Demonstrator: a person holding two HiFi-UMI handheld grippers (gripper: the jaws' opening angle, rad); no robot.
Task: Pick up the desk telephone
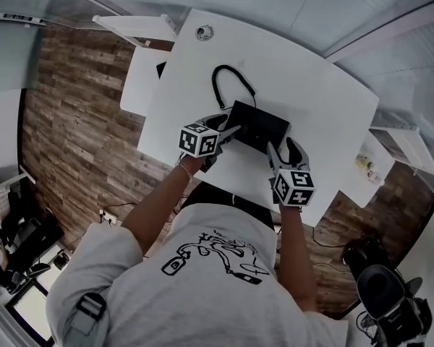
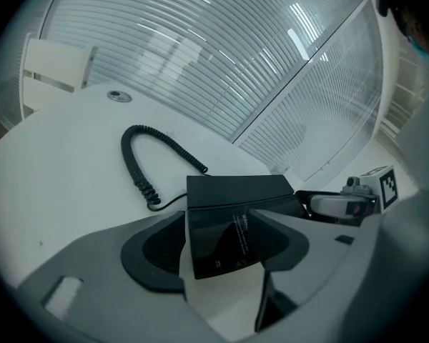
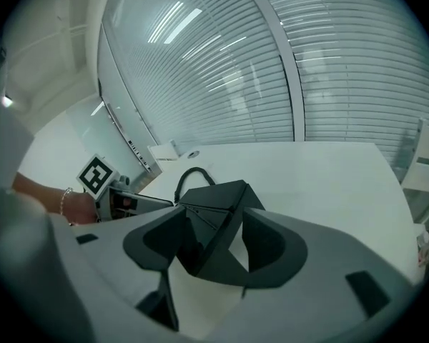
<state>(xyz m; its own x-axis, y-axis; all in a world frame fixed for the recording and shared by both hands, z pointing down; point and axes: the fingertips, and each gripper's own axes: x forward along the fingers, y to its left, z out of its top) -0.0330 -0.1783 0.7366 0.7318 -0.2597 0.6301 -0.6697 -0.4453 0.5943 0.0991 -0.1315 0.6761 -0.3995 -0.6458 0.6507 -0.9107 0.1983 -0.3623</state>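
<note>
- Both jaw pairs stand spread on my left tool [image 1: 228, 131] and right tool [image 1: 283, 152], released, with no pad pressing.
- Between each pair I see the black desk telephone [image 1: 259, 127], lying flat on the white desk [image 1: 311, 78], one tool at either end.
- Beyond it, the coiled cord [image 1: 218, 85] loops away across the desk.

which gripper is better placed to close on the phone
Probably left: the left gripper has the telephone seated squarely between its open jaws, while the right gripper, also open, straddles only a corner.
</note>
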